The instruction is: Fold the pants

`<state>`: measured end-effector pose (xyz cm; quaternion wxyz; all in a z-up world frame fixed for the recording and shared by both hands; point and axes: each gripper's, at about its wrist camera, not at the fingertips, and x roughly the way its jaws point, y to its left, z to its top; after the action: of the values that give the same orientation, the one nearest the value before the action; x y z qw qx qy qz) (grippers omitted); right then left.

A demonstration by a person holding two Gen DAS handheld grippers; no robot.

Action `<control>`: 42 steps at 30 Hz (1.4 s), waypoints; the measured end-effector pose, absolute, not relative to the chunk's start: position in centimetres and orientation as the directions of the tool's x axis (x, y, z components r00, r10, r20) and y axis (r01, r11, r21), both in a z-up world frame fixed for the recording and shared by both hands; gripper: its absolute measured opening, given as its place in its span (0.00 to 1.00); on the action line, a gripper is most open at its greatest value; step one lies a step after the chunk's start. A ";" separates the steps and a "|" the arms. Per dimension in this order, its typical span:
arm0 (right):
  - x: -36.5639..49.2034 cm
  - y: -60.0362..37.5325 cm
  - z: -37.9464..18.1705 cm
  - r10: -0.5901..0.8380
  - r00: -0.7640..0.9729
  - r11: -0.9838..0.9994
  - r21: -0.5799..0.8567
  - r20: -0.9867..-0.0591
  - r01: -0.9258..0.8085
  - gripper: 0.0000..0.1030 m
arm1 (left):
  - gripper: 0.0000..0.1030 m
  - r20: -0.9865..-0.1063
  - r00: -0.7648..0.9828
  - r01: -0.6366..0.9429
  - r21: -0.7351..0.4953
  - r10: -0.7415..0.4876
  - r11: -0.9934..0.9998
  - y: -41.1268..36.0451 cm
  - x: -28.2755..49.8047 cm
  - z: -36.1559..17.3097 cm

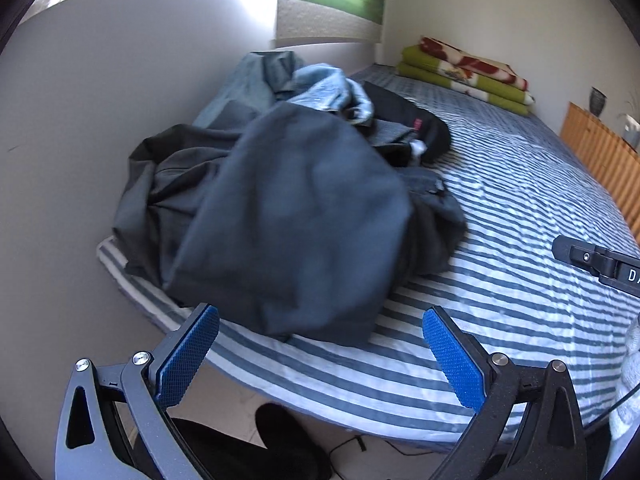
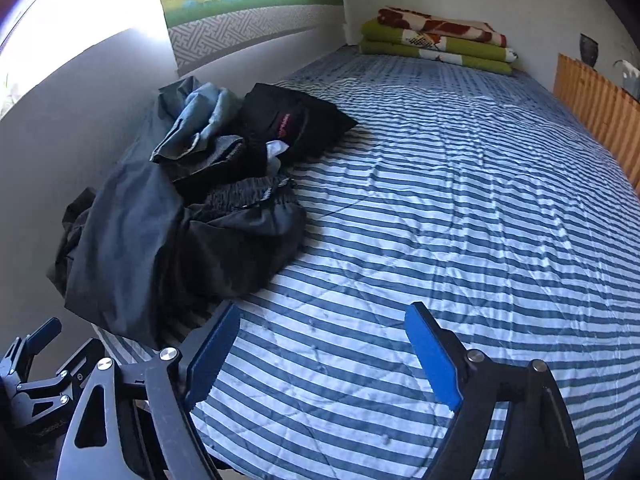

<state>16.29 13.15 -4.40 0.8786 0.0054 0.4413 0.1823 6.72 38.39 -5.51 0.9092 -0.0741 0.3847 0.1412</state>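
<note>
Because the clothes sit heaped at the near left corner of the bed [image 2: 460,200], hard against the wall, I read the wide striped cover to the right as the ground kept free for spreading and folding. Topmost in the heap [image 1: 280,200], and nearest me, is a dark grey pair of pants [image 1: 296,224], lying rumpled with one broad flap draped toward the near edge of the mattress. Behind it lie a pale blue denim piece [image 1: 328,88] and a black garment with a small pink label [image 2: 296,120], all overlapping, so I judge the grey pair is the one to draw out first. At the far end a stack of folded green and red blankets [image 2: 436,40] rests against the wall, well apart from the heap.

My left gripper [image 1: 320,356] hangs just short of the near hem of the grey pants, fingers spread wide, with nothing between the blue pads [image 1: 188,356] and nothing touched. My right gripper [image 2: 320,356] hovers over bare striped cover, to the right of the heap; its jaws stand apart as well, a little narrower than the left's, and they hold nothing. Nothing is folded yet; I judge the next move is a reach to the hem.
</note>
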 end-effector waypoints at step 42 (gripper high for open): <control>21.1 23.2 -1.5 0.389 0.533 0.880 0.131 -0.751 -0.457 0.04 | 0.68 -0.745 0.617 -0.347 0.030 0.253 0.937 45.0 9.7 -8.1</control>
<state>21.07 23.25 -1.48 0.8746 -0.0410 0.4182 0.2419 9.72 44.99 -8.07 0.8974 -0.0583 0.4043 0.1670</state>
